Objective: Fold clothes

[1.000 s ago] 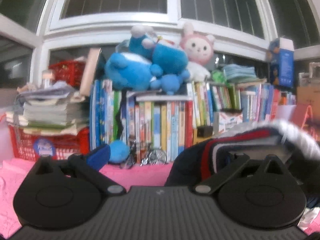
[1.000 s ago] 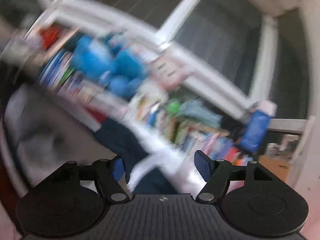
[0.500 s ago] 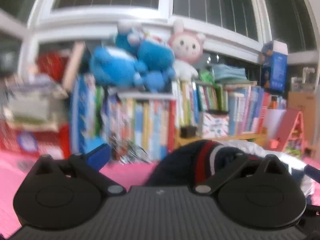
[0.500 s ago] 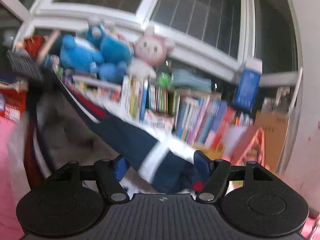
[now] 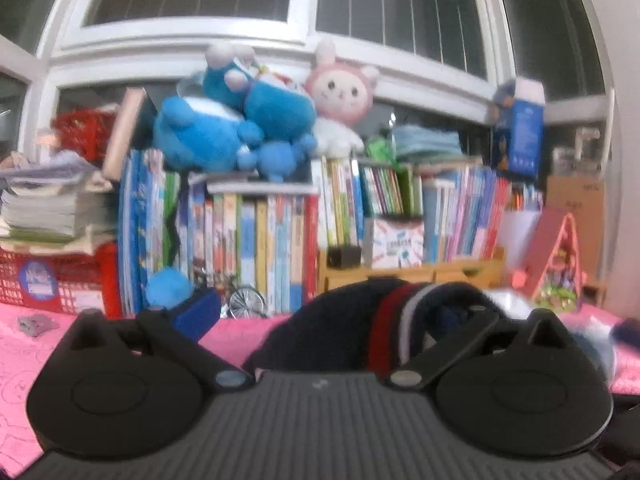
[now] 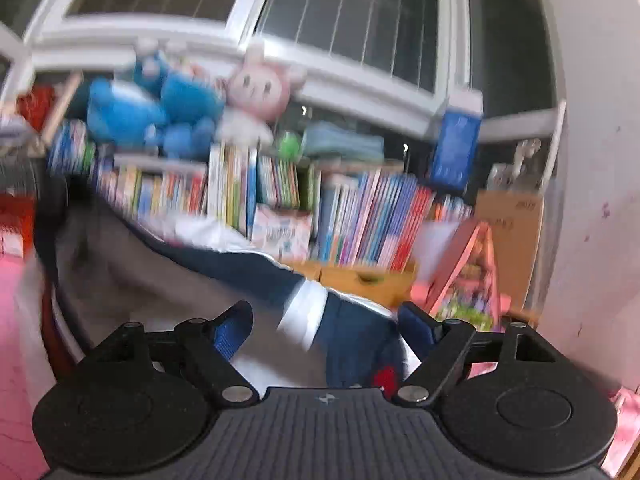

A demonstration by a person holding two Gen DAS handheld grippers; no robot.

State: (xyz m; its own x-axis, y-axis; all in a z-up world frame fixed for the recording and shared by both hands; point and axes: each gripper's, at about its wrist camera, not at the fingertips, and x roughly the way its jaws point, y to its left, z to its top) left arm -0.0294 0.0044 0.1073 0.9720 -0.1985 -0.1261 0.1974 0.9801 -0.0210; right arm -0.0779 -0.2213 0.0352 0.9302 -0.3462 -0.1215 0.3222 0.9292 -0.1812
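Jaws of the right gripper (image 6: 324, 334) are opening with the navy jacket (image 6: 248, 272) between them; left gripper (image 5: 324, 316) jaws apart, jacket bunched between, over the pink table (image 5: 24, 356). Mid-fold; next, lay it flat and smooth.

Two matching handheld grippers: the left gripper (image 5: 324, 316) and right gripper (image 6: 324, 328) share ribbed grey bodies, black round-hinged linkages, silver pivot screws and blue fingertip pads (image 6: 230, 332).
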